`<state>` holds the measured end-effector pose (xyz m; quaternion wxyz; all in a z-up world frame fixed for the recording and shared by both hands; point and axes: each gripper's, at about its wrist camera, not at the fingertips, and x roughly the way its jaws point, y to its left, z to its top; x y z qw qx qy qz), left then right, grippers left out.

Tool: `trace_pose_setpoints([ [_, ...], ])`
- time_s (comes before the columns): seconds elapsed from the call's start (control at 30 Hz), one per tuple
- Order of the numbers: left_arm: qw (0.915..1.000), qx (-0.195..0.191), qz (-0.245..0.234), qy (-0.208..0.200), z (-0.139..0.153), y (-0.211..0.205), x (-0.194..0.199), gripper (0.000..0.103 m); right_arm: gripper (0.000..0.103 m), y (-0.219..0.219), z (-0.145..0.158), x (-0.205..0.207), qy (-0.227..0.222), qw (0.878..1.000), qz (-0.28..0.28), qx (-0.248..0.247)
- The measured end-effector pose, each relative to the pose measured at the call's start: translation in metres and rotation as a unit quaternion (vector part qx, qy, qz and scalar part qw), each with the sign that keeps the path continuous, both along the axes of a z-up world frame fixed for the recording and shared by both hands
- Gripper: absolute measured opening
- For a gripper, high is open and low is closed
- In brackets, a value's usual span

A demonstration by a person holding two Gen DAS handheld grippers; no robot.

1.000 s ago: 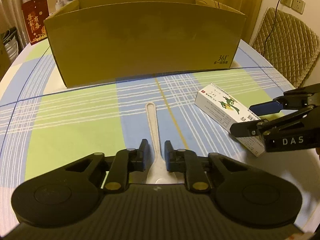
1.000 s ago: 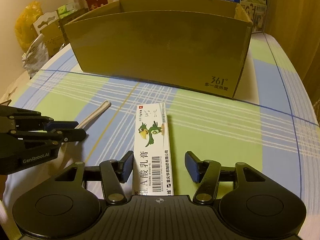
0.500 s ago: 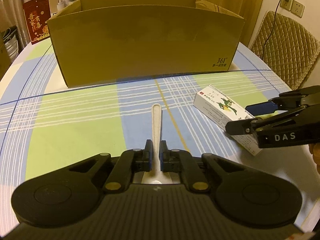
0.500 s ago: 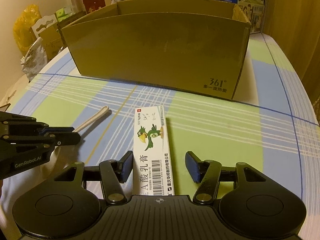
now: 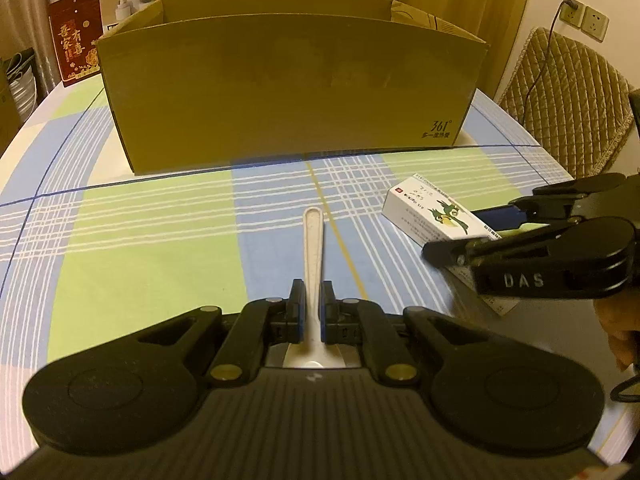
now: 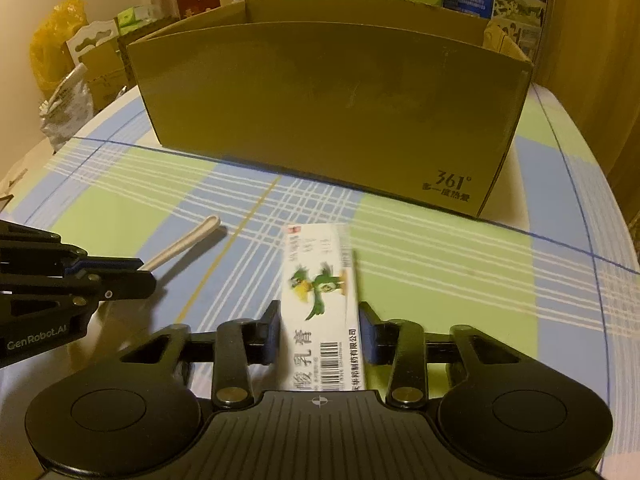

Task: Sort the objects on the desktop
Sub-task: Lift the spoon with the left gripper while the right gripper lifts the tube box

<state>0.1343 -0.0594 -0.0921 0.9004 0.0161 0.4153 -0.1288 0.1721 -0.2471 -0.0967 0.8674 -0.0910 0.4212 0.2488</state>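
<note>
Nearest to the left wrist camera, the left hand-held gripper has its two blue-lined fingers pressed against the narrow handle of a cream plastic spoon. The spoon's bowl end disappears under the gripper body, and the handle points toward 12 o'clock, its rounded tip over the blue plaid band of the desk. From the right wrist view the handle tip looks raised a little off the cloth, though whether the whole spoon has left the desk I cannot tell.

At about 3 o'clock in the left view sits the right hand-held gripper, marked DAS, straddling a white medicine carton printed with a green bird. In its own camera the right hand-held gripper has its fingers drawn in against both long sides of the medicine carton, which runs lengthwise toward 12 o'clock. The carton is motion-blurred, so whether the grip is firm or just touching is not clear. The left gripper shows at 9 o'clock there, with the spoon sticking out toward 1 o'clock.

Farther off, at 12 o'clock in both views, an open cardboard box stands on the checked tablecloth, "361°" printed at its lower right corner. Behind it are stacked cartons; a quilted chair stands at 2 o'clock in the left view.
</note>
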Motion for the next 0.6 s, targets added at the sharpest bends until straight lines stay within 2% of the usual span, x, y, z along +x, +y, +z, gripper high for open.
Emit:
trace_pose_setpoints([
  [0.2, 1.0, -0.002, -0.003, -0.002, 0.002, -0.001, -0.001, 0.004, 0.035, -0.007, 0.008, -0.004, -0.003, 1.0, -0.015, 0.024],
  [0.6, 0.9999, -0.001, -0.01, -0.003, 0.008, -0.006, -0.01, 0.004, 0.036, -0.013, 0.015, -0.017, -0.005, 0.999, -0.029, 0.033],
])
